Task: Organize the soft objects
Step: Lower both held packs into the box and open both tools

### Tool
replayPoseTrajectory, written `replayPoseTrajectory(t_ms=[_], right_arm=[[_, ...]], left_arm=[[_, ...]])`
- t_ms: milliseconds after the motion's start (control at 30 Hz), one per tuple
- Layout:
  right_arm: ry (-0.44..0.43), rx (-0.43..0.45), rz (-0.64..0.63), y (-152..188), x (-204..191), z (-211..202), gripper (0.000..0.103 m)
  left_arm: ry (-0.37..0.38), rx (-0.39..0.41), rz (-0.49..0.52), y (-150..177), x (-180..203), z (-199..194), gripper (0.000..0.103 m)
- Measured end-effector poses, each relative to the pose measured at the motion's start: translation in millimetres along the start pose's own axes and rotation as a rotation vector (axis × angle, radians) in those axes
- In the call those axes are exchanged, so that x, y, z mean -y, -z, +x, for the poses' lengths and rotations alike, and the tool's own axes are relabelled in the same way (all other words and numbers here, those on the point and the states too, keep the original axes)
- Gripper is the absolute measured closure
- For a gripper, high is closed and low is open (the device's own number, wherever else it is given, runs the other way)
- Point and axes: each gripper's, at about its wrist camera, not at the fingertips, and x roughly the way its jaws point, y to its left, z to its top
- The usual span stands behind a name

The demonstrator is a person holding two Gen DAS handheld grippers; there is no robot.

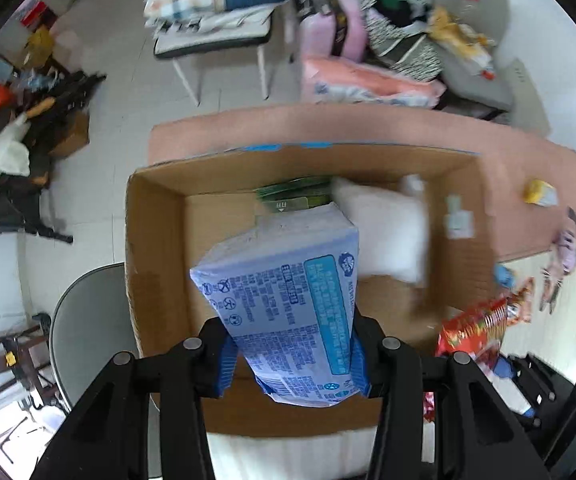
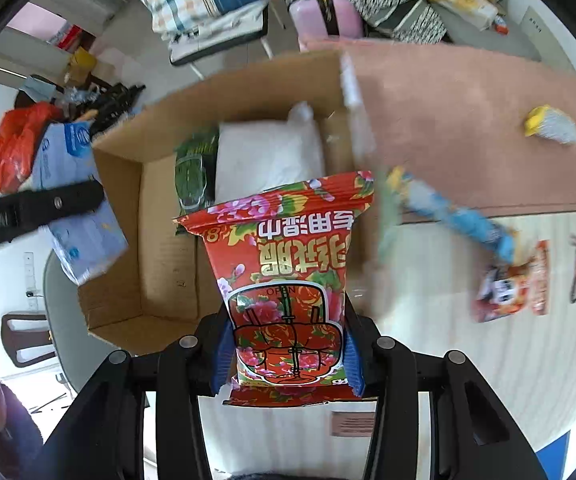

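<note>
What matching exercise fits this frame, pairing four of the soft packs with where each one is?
Things:
1. blue pack
2. red pack
3. white pack
4. yellow pack

Places:
A. lying on the pink mat, outside the box
B. held in the right gripper
C. lying inside the box
D. held in the left gripper

Pairs: 1-D, 2-B, 3-C, 4-A
</note>
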Motion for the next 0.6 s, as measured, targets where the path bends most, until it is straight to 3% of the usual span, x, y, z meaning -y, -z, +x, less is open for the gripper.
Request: replayPoseTrajectory(t_ms=[267,600], right_arm=[[0.089,-0.09,0.0,-5,-13,67,0.056],[0.128,-0.144,0.006,-7,-16,102,0.056]], left_arm=[[-0.015,-0.115,0.014,-41,-38,65,0.061],[-0.031,-0.205,0.089,-60,-32,113,0.061]])
